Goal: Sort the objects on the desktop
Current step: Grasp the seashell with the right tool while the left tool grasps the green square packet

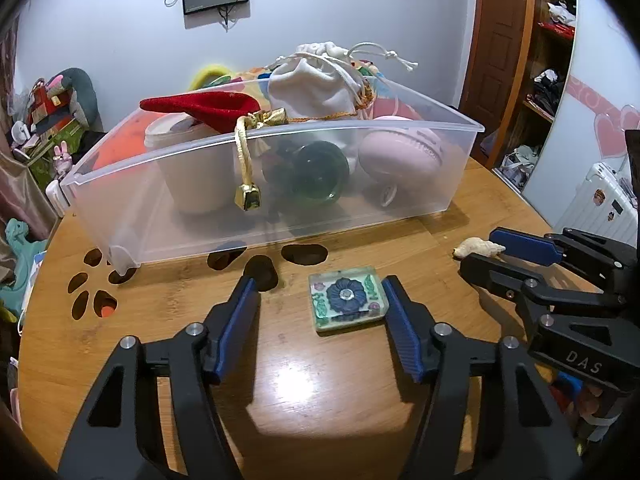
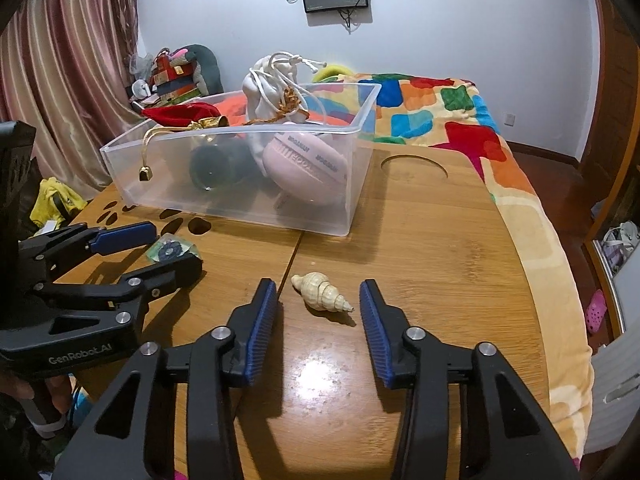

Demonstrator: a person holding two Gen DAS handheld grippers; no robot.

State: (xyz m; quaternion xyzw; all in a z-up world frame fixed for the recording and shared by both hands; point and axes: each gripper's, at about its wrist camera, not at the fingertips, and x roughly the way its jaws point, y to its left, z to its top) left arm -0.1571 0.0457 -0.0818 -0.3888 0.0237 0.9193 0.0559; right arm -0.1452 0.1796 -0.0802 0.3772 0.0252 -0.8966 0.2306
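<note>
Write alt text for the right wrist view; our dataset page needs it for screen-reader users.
The open right gripper straddles a cream spiral seashell lying on a wooden table. To its left, the open left gripper brackets a small square tile. Behind stands a clear plastic bin holding a pink case, red pouch and white drawstring bag.

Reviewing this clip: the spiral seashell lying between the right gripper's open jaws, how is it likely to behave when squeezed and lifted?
The seashell looks rigid and probably light. Its tapered, ridged cone may pivot or squirt out if the right gripper closes near the pointed end. Lying on its side on the smooth table, it could roll when nudged.
</note>
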